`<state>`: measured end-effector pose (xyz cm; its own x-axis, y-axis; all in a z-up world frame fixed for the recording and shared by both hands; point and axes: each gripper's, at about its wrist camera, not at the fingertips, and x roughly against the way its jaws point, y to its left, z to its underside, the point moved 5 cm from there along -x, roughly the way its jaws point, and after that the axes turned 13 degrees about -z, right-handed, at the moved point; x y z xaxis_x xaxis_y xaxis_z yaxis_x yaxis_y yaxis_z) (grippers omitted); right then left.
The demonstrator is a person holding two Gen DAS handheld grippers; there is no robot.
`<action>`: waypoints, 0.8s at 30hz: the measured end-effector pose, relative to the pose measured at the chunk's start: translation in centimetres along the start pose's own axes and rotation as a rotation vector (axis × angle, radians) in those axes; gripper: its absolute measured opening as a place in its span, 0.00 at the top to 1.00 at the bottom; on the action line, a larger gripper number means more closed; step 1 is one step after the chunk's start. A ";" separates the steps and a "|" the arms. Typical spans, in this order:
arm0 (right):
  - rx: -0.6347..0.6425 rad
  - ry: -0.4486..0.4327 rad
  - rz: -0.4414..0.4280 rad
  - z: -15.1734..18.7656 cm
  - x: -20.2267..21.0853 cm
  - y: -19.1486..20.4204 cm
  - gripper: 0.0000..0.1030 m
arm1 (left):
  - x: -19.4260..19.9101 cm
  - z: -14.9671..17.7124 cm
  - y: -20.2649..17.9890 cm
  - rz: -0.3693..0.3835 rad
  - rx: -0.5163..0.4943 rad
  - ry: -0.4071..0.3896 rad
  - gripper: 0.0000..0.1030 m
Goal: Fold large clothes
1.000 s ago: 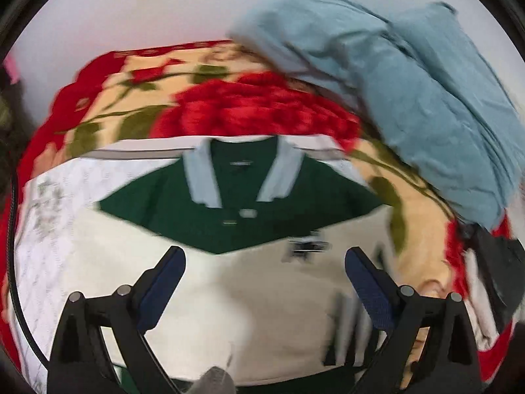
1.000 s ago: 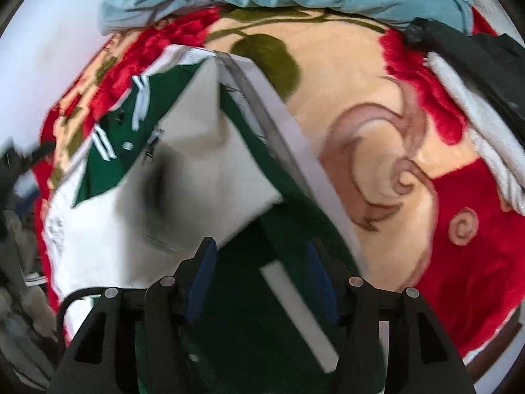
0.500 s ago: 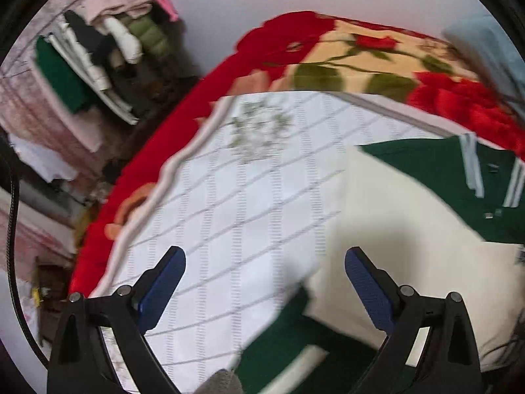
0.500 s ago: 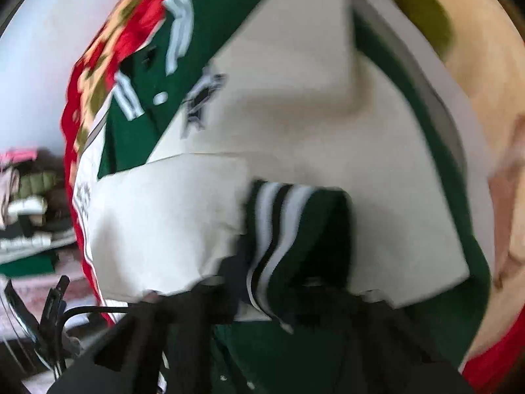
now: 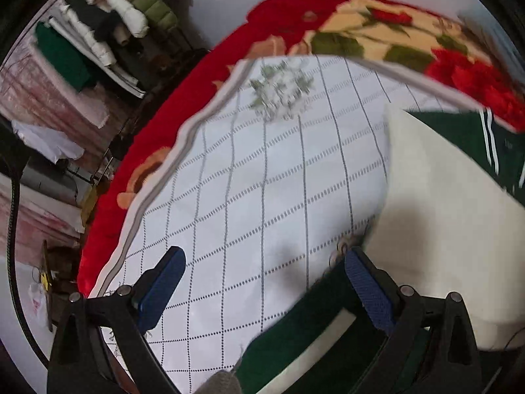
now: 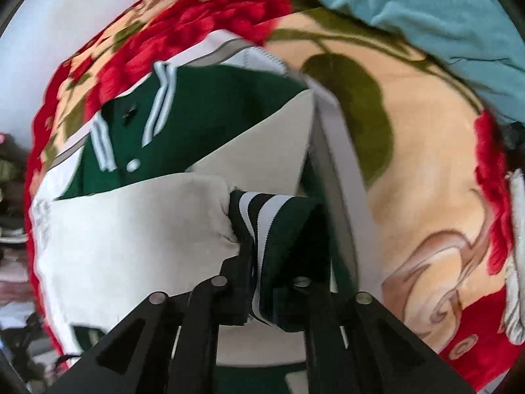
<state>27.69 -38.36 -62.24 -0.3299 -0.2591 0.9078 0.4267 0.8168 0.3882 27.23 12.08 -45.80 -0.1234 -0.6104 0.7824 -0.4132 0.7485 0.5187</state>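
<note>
A green varsity jacket (image 6: 213,105) with cream sleeves lies collar-up on a white quilted cloth (image 5: 262,164) over the bed. My right gripper (image 6: 262,272) points down at it and grips the green cuff with white stripes (image 6: 275,220). The cuff is bunched between its jaws, which are starting to open. The sleeve is folded across the body. My left gripper (image 5: 262,256) stands open over the white cloth with nothing between its blue pads (image 5: 160,282). The jacket's green hem (image 5: 311,328) lies beside its right finger, and a cream sleeve (image 5: 443,203) lies to the right.
A red and cream floral blanket (image 6: 426,180) covers the bed under the cloth. A teal blanket (image 6: 410,10) is heaped at the far side. Left of the bed's edge stands a rack of stacked clothes (image 5: 108,26). White fabric (image 6: 515,229) lies at the right edge.
My left gripper swung left from facing the jacket's collar to the white cloth near the bed's left edge, still open. My right gripper shut on the striped cuff and carried it across the jacket.
</note>
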 end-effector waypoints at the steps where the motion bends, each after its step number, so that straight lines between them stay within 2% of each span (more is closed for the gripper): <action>1: 0.004 -0.011 -0.007 0.6 0.7 0.0 0.85 | -0.1 0.3 -0.1 -0.004 -0.016 -0.004 0.04; 3: -0.001 -0.035 0.006 2.4 2.4 -0.3 0.85 | -0.1 1.2 -0.1 -0.015 -0.054 -0.014 0.04; 5: -0.019 -0.032 0.058 5.0 3.7 -1.6 0.82 | -0.4 2.4 -0.2 -0.027 -0.094 -0.013 0.04; 7: -0.021 0.002 0.122 7.6 4.2 -3.2 0.73 | -1.1 3.8 -0.9 -0.037 -0.144 0.005 0.04; 9: -0.020 0.077 0.214 10.5 3.6 -5.0 0.73 | -2.4 4.6 -2.1 -0.067 -0.197 0.022 0.04; 12: -0.028 0.141 0.265 13.0 2.0 -7.0 0.73 | -4.3 4.6 -4.2 -0.126 -0.239 0.009 0.04; 16: -0.001 0.126 0.340 12.4 0.2 -8.3 0.73 | -7.0 2.9 -6.7 -0.223 -0.273 -0.025 0.03; 19: 0.025 0.097 0.351 10.2 -1.0 -8.4 0.73 | -9.1 1.2 -6.8 -0.267 -0.246 -0.003 0.01; 22: 0.062 0.121 0.349 9.1 -2.5 -8.3 0.74 | -10.8 0.5 -6.3 -0.244 -0.194 0.044 0.00; 24: 0.044 0.073 0.388 8.5 -2.3 -9.4 0.74 | -11.3 0.0 -5.9 -0.231 -0.167 0.060 0.00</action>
<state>17.25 -41.05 -69.34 -0.0898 0.0388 0.9952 0.4713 0.8819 0.0082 31.03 14.54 -57.70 0.0128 -0.7570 0.6533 -0.2690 0.6267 0.7314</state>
